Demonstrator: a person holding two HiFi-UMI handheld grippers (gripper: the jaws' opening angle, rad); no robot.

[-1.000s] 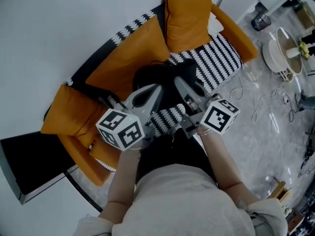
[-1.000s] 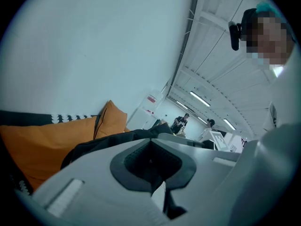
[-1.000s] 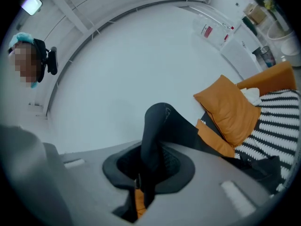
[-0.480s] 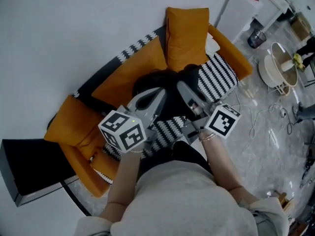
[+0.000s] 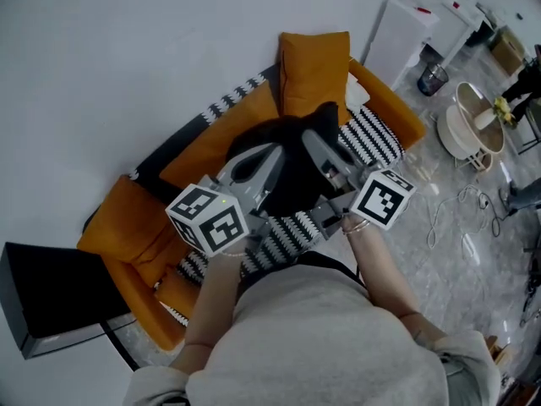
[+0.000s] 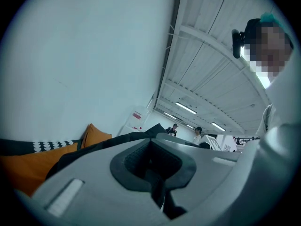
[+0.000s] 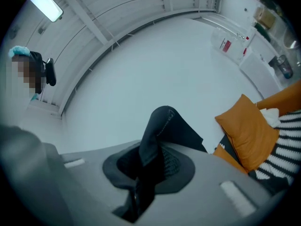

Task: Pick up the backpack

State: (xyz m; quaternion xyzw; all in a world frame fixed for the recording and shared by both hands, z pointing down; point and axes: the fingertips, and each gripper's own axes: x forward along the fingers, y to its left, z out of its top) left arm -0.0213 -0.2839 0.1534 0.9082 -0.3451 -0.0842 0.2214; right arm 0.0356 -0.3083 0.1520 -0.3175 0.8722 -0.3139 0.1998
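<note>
A person is gripping a black backpack (image 5: pixel 292 184) with two handheld grippers over an orange sofa (image 5: pixel 215 138). The right gripper (image 7: pixel 146 173) is pinching a raised fold of the backpack's black fabric, with its jaws nearly pressed together on it. The left gripper (image 6: pixel 157 175) is also holding its jaws close together, with dark fabric running between the pads. The backpack is lying in front of an orange cushion (image 5: pixel 314 70), beside a black-and-white striped throw (image 5: pixel 372 134). Whether it is clearing the seat cannot be told.
</note>
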